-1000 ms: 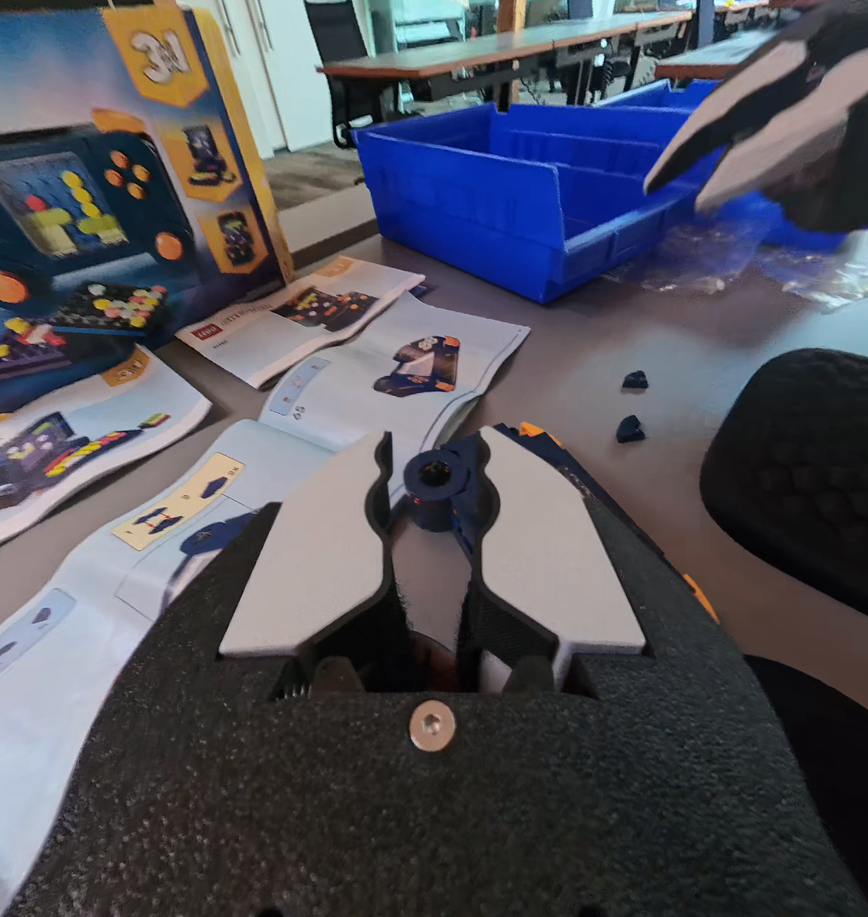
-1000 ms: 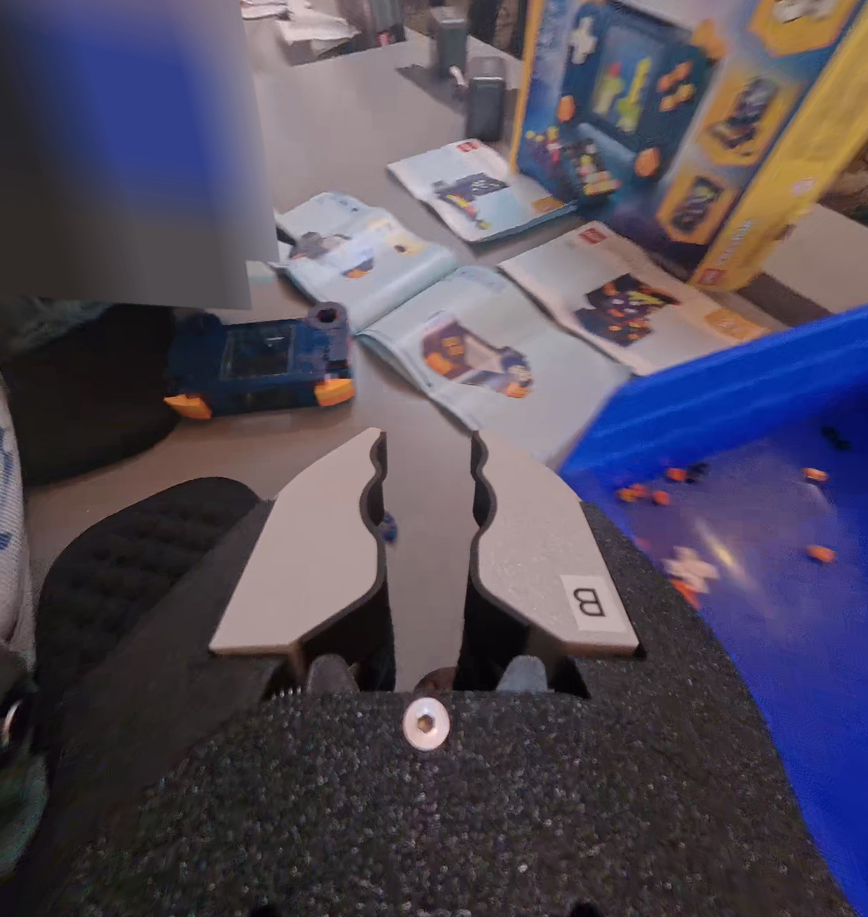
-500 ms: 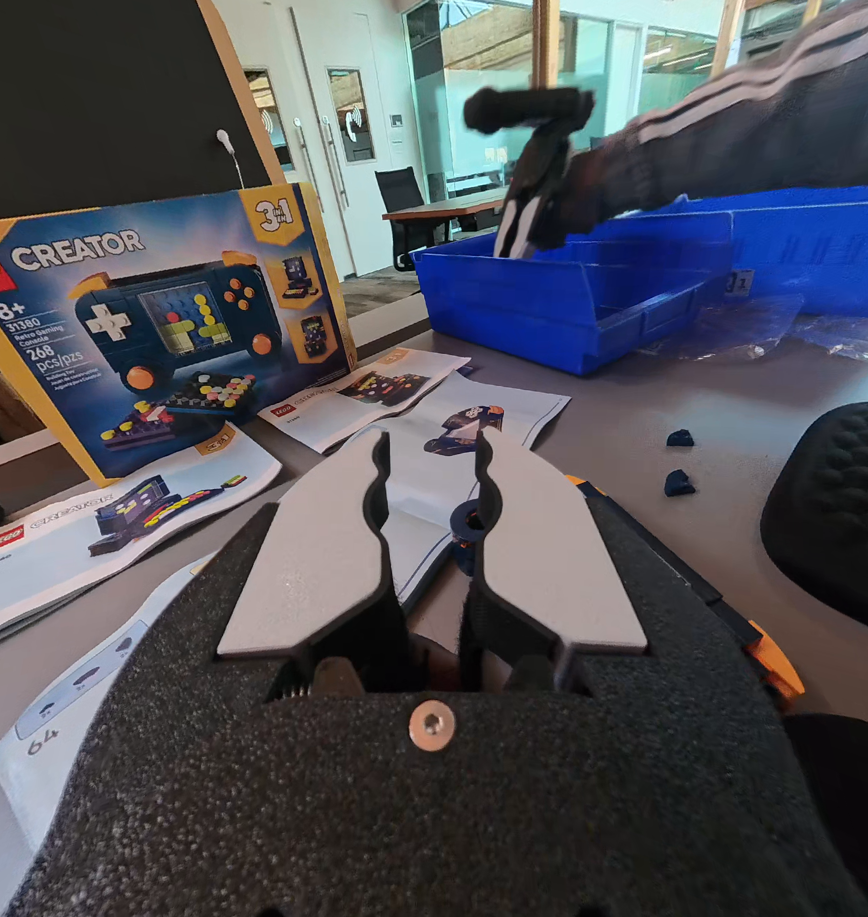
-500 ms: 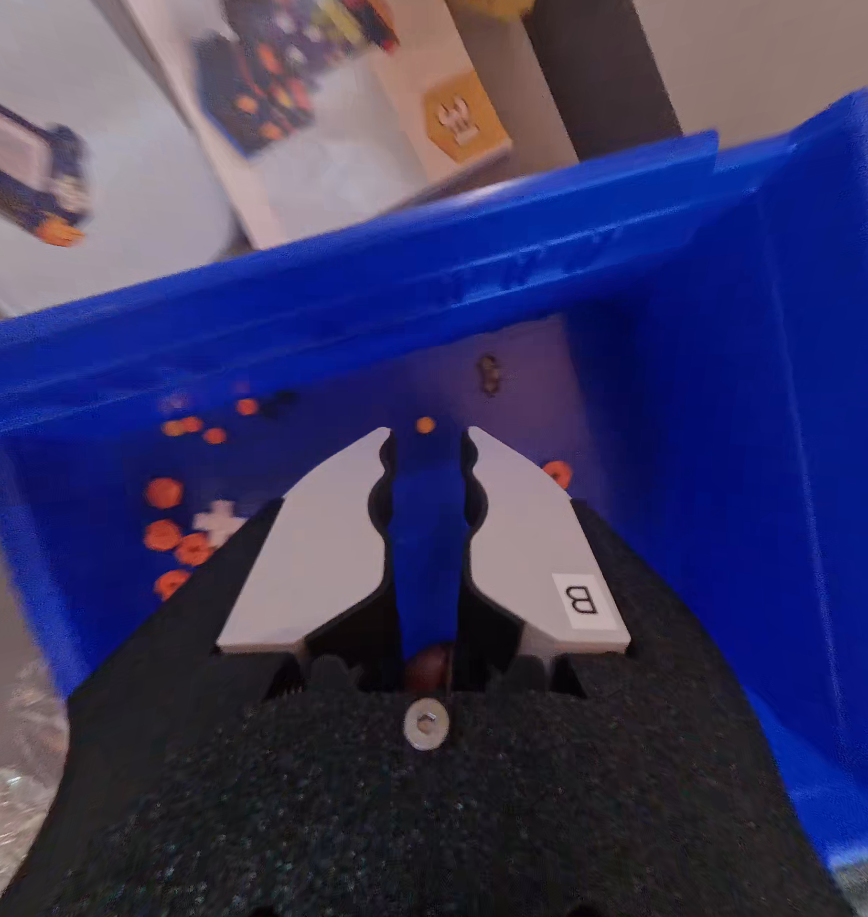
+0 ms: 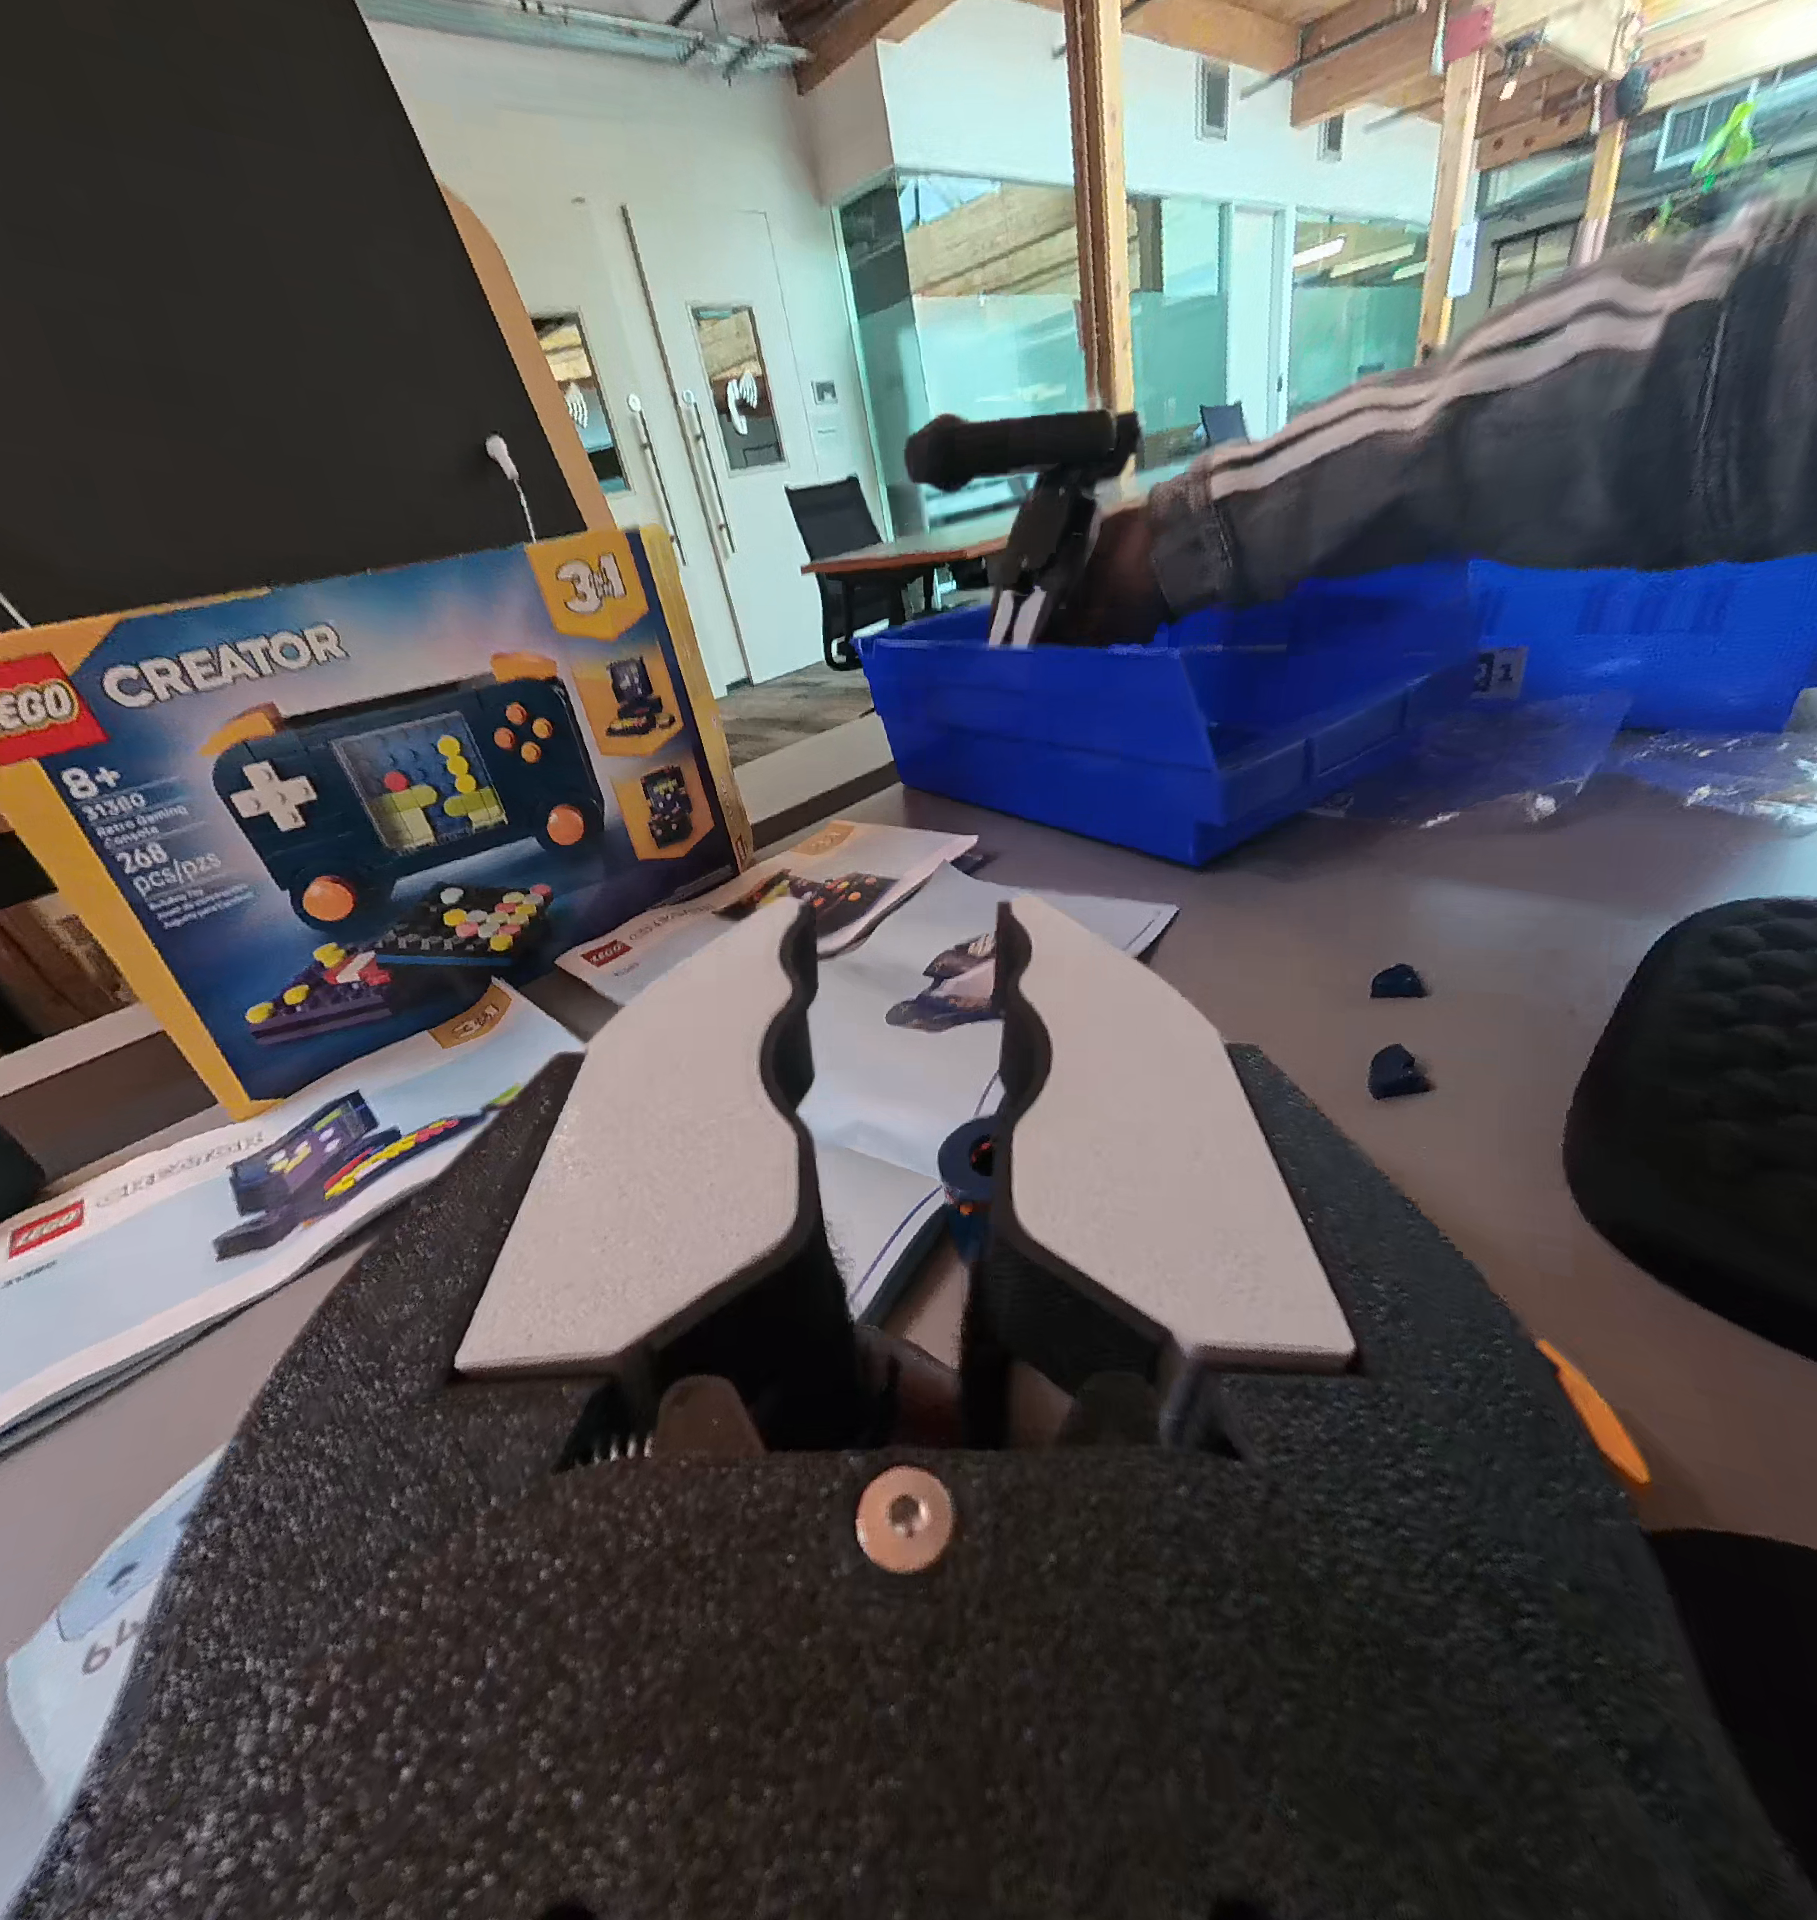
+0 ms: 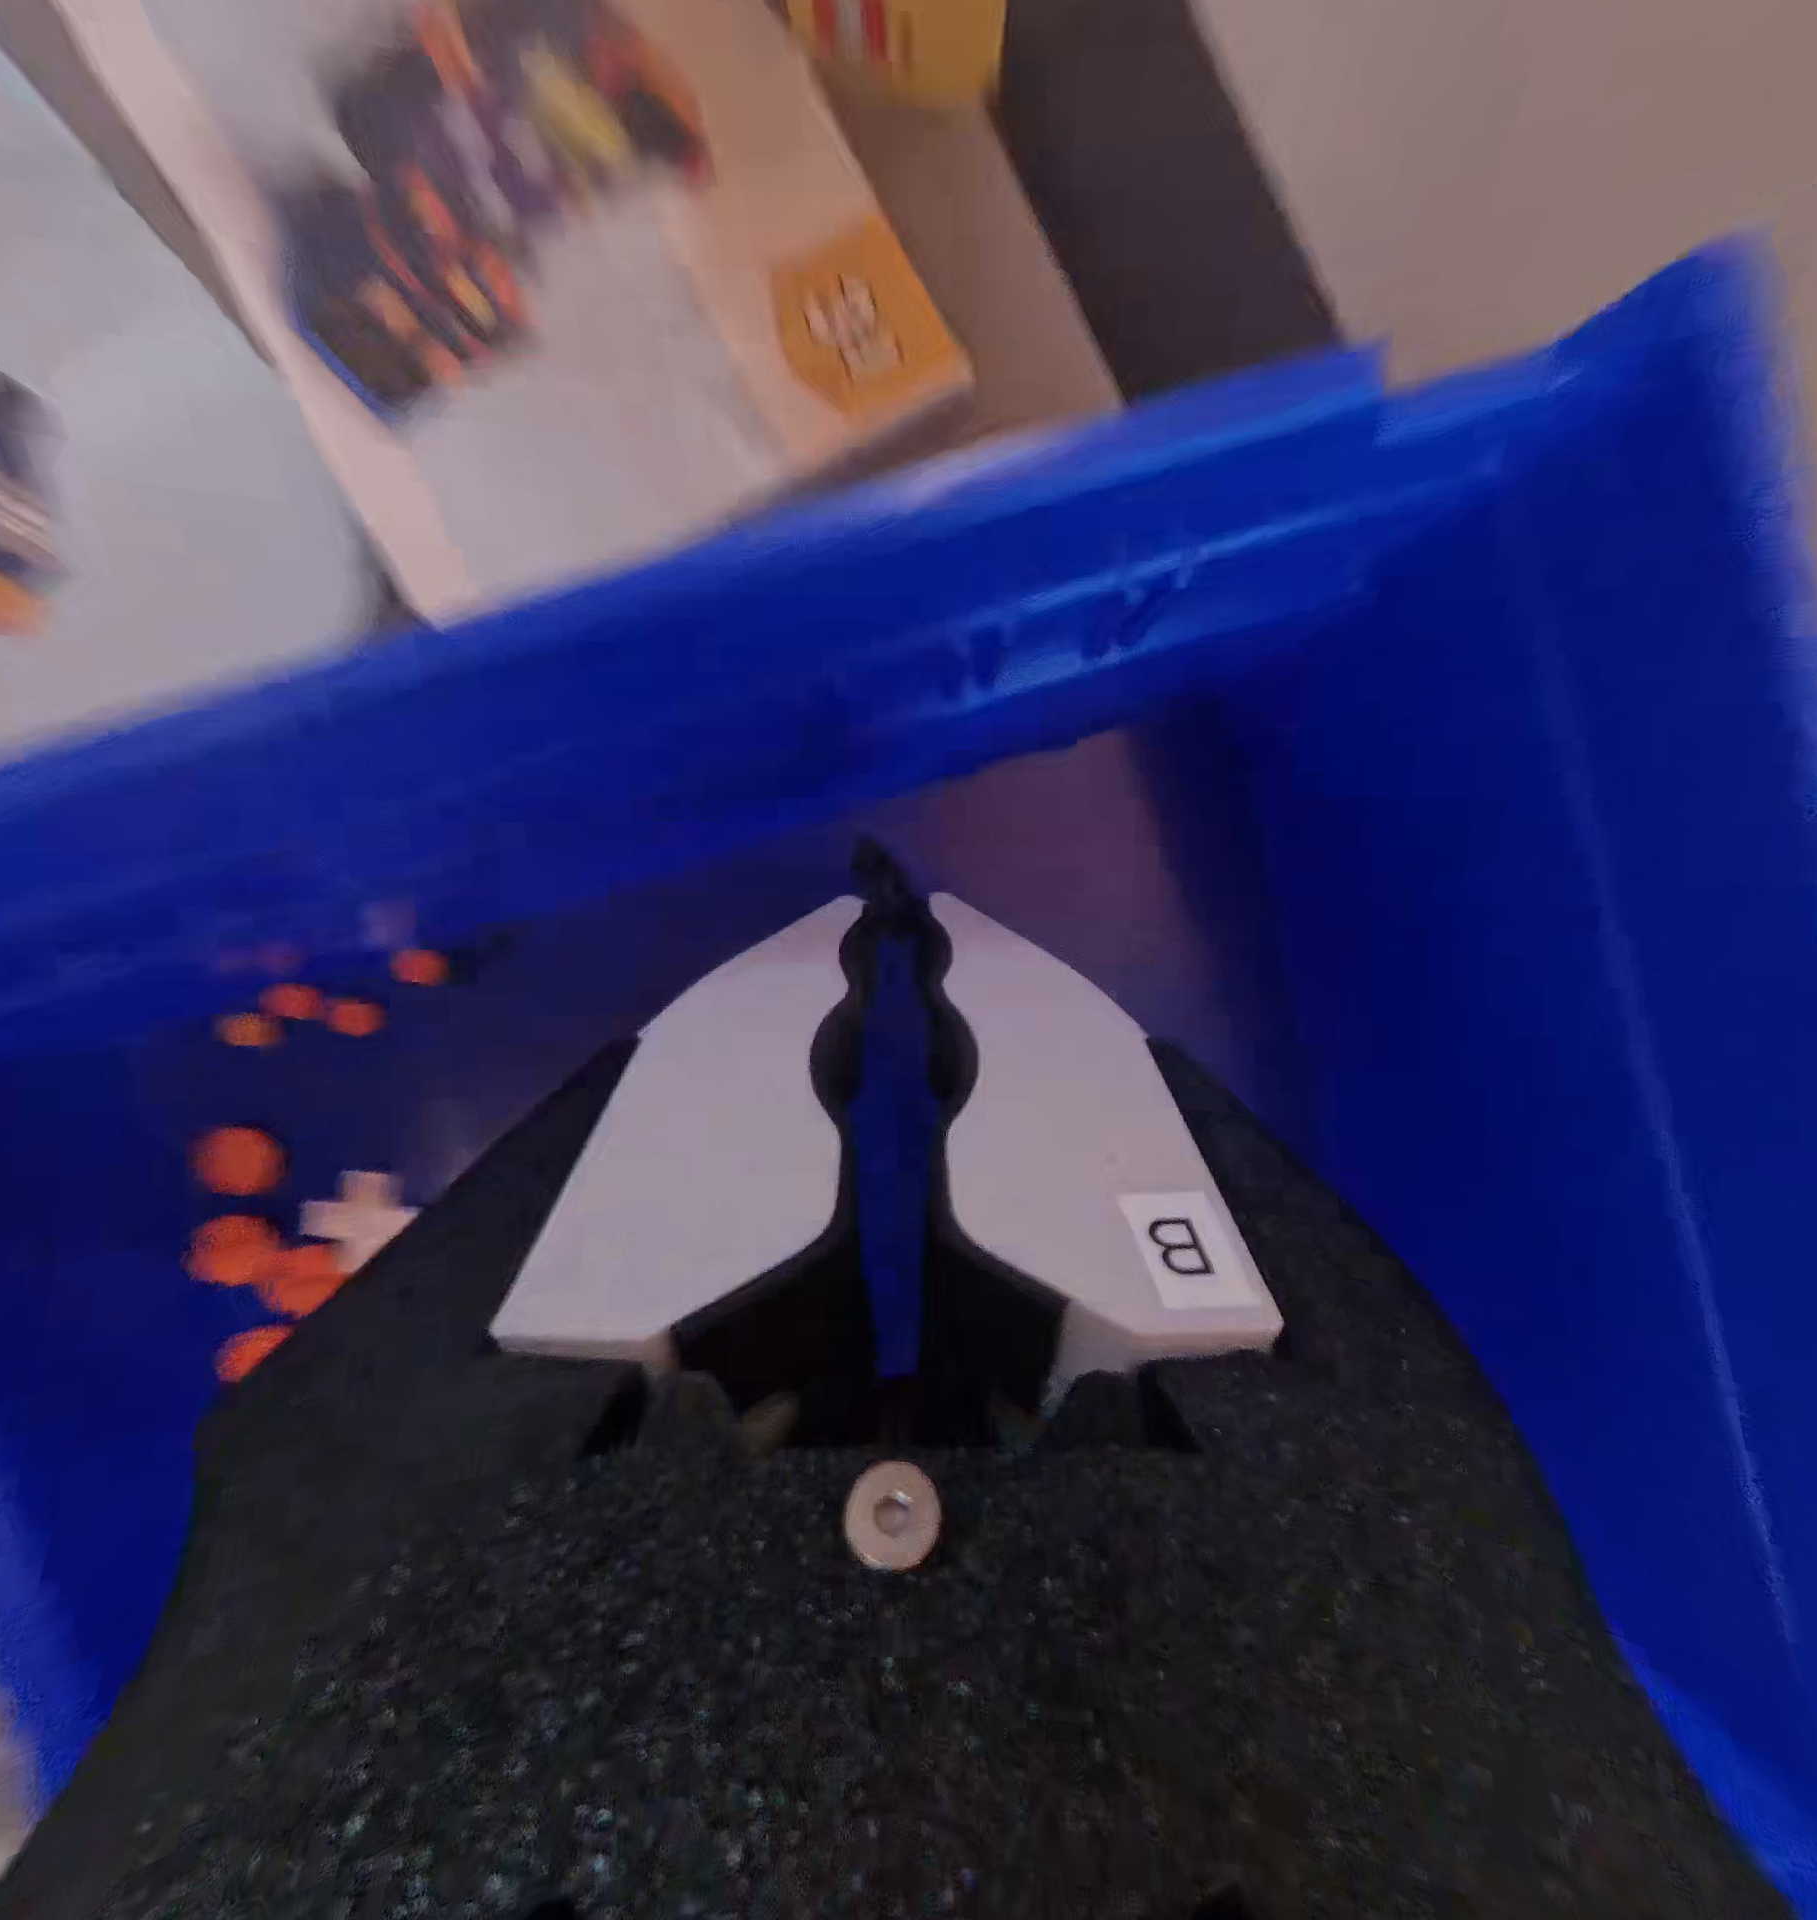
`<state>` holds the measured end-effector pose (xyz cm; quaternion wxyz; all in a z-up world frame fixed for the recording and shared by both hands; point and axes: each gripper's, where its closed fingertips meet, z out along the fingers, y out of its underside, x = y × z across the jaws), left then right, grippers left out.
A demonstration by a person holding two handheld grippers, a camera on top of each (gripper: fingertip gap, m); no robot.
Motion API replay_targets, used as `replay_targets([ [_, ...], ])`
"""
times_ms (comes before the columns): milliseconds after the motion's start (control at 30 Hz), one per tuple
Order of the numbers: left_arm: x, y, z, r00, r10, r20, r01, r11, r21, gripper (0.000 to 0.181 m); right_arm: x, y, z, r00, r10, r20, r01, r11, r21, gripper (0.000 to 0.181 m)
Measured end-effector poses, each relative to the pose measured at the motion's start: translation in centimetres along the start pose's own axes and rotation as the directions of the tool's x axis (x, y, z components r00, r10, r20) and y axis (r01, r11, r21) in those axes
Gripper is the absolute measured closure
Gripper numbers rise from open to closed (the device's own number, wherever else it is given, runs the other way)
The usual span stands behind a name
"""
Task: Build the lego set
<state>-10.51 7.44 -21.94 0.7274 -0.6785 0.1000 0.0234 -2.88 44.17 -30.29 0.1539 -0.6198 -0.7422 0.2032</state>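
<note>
Blue parts bin (image 6: 1506,935): enclosed the right gripper (image 6: 888,899), jaws pinched on a small dark piece (image 6: 876,868) at their tips; blur suggested haste, so it could slip. Left gripper (image 5: 899,935): spread, dark-blue console build (image 5: 971,1158) beneath its right finger, unheld.

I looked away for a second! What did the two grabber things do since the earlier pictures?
The right gripper swung from over the table into the blue bin, then pinched nearly shut on a small dark piece at its tips. The left gripper tipped up a bit, so the room behind shows. It stays open, empty, over the dark blue console model. The booklets and box didn't move.
</note>
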Motion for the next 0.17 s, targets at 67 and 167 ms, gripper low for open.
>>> replay_targets([
  [67,0.3,-1.7,-0.1,0.999,-0.039,-0.017,0.041,0.996,0.078,0.149,-2.9,-3.3,-4.0,0.988,0.115,0.106,-0.137,0.963,0.231,0.174],
  [167,1.2,-5.5,-0.1,0.978,-0.191,-0.085,0.206,0.952,0.224,0.148,-12.0,-10.2,-13.9,0.832,0.073,0.550,-0.479,0.595,0.645,0.175],
])
